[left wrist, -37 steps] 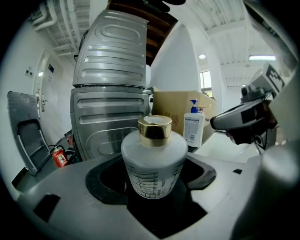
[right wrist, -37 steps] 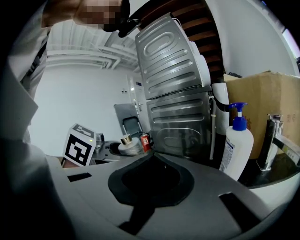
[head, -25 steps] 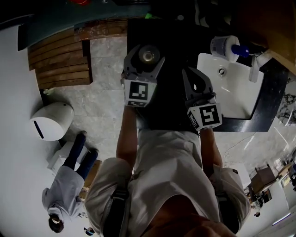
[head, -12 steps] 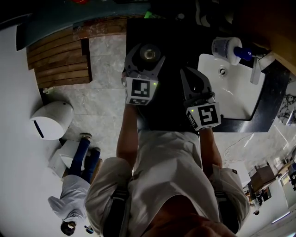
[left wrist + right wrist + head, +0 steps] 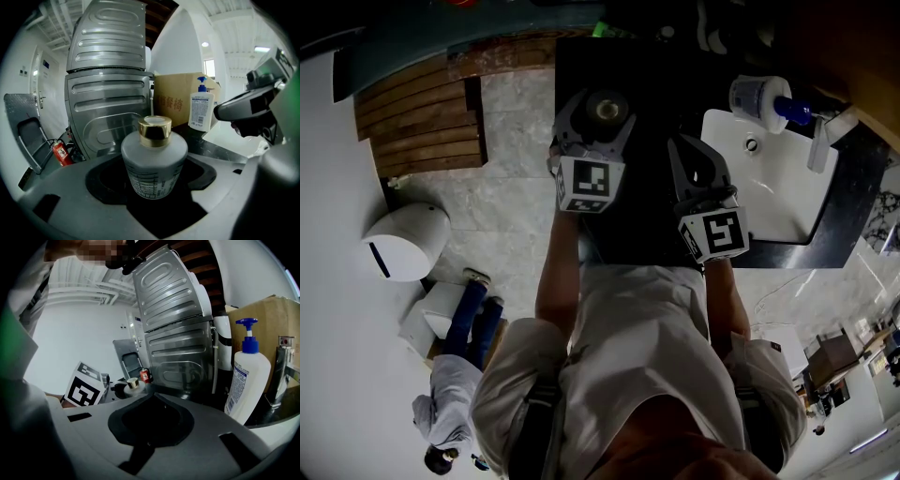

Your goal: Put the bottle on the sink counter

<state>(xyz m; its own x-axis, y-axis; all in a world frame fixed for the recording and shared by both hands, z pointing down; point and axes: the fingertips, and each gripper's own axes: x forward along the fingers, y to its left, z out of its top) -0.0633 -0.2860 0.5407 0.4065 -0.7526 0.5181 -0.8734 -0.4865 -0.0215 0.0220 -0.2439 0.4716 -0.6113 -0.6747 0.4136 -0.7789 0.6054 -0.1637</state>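
Left tool (image 5: 602, 106) grips the bottle (image 5: 154, 161); right tool (image 5: 151, 399) closed, empty

Your two grey grippers and your pale shirt.
Your left gripper (image 5: 598, 105) and right gripper (image 5: 694, 159) are grey with dark hollows inside the jaws. Each one has a white cube (image 5: 584, 185) with black square marks. You wear a pale short-sleeved shirt (image 5: 647, 337), and dark straps (image 5: 534, 422) run over both shoulders.
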